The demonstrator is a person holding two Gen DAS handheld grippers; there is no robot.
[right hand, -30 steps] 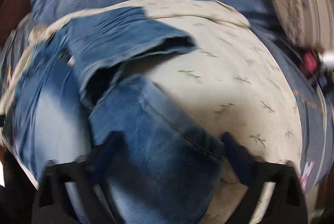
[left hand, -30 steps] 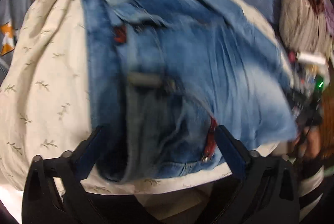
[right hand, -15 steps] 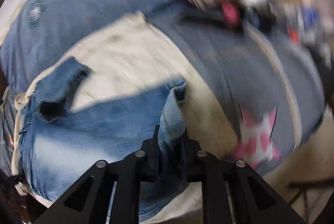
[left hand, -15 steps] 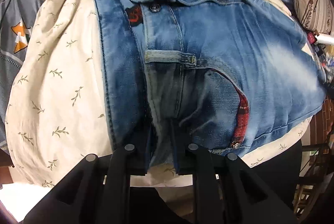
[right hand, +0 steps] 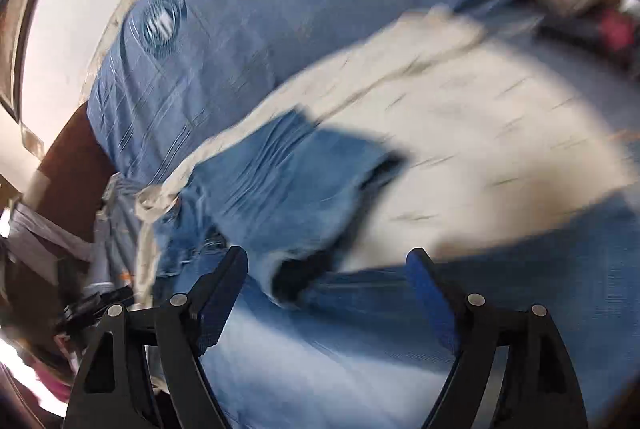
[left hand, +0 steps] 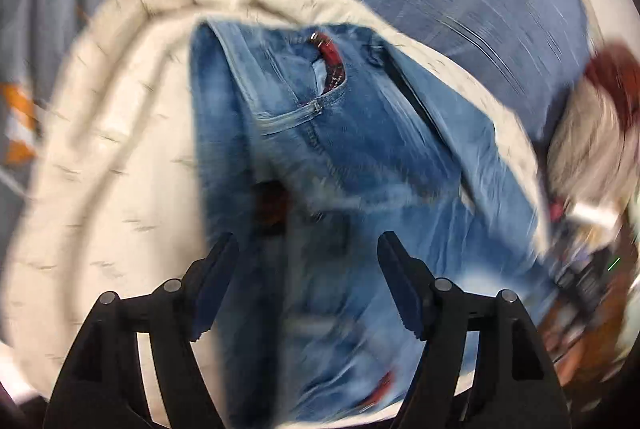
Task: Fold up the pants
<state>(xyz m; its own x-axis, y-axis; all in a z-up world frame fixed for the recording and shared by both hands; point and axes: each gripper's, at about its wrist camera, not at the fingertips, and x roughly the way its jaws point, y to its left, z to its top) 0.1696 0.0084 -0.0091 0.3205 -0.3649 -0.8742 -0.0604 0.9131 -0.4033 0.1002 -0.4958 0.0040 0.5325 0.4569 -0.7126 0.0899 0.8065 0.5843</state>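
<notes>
Both claws have just let go of the denim they were pinching half a second ago. The left claw (left hand: 308, 269) now stands with its jaws apart and opening, the jeans (left hand: 340, 157) lying below the gap rather than pressed between the pads. The right claw (right hand: 326, 281) is likewise spread and opening over a pale stretch of the jeans (right hand: 300, 349), nothing clamped.

The jeans lie on the cream leaf-print cloth (left hand: 104, 149) that covers the bed. In the left wrist view the waistband and a red-trimmed pocket (left hand: 330, 57) sit toward 12 o'clock, with the legs running off toward 4 o'clock. In the right wrist view one leg end (right hand: 296, 173) lies doubled at about 11 o'clock from the claw, its dark open cuff facing 3 o'clock; the other leg passes under the claw from 3 o'clock.

Both views are smeared by motion, so the fold line is hard to trace; it seems one fold has been laid and released. If so, the next step is probably a fresh grip for a further fold.
</notes>
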